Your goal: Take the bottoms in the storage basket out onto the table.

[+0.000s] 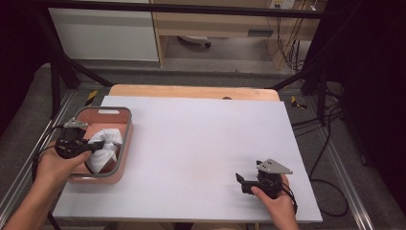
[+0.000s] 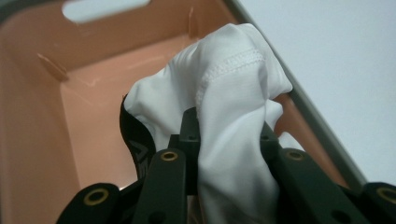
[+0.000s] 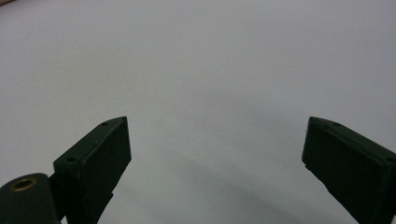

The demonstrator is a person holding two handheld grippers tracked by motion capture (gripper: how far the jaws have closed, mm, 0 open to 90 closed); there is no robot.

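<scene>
White covering lies over the whole surface [image 1: 201, 148], with a strip of bare wood showing at its far edge, and behind it I see a floor with cables and a cupboard. At the left of the surface stands one pink bin [image 1: 125, 143] with a grey rim. My left gripper [image 1: 91, 146] is above this bin, and its jaws are clamped on one white garment [image 1: 106, 146]. In the left gripper view the cloth [image 2: 229, 107] bulges up between the jaws, a stitched hem is visible, and a small dark part sits beside it; I cannot tell whether this is a label or a second piece. The garment hangs partly inside the bin and reaches up to the rim on the right side.

My right gripper [image 1: 245, 182] rests at the near right of the surface, well apart from the bin, its jaws spread wide with nothing between them.

I judge the work is at the beginning or at the end: the garment is gripped at the bin, but from these pictures I cannot decide if it goes in or comes out. Nothing else is laid on the surface. Count: one bin, one garment, two grippers.
</scene>
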